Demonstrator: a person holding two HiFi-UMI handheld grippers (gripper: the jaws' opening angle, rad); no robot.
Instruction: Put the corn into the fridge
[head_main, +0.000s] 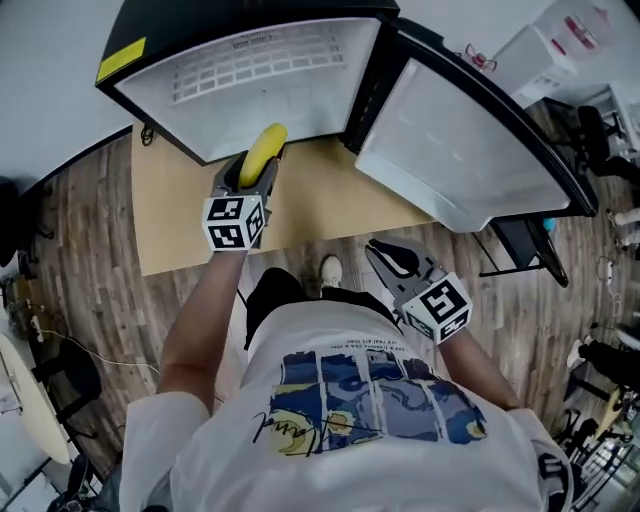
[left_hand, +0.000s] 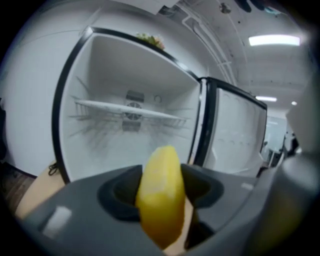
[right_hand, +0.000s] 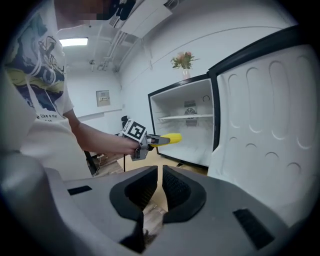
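A yellow corn cob (head_main: 263, 153) sticks out of my left gripper (head_main: 257, 168), whose jaws are shut on it just in front of the open fridge (head_main: 250, 70). In the left gripper view the corn (left_hand: 160, 197) stands between the pads, with the white fridge interior (left_hand: 100, 145) and its wire shelf (left_hand: 129, 113) ahead. My right gripper (head_main: 378, 250) hangs lower right, near the open door (head_main: 460, 150). Its pads (right_hand: 172, 186) stand almost together with nothing between them. From there I see the left gripper (right_hand: 149, 141) holding the corn (right_hand: 171, 138) before the fridge (right_hand: 186, 122).
The fridge stands on a tan board (head_main: 175, 215) over wood flooring (head_main: 90, 260). The open door (right_hand: 265, 125) juts out to the right of the opening. A flower pot (right_hand: 183, 60) sits on top of the fridge. Chairs and gear (head_main: 610, 140) crowd the far right.
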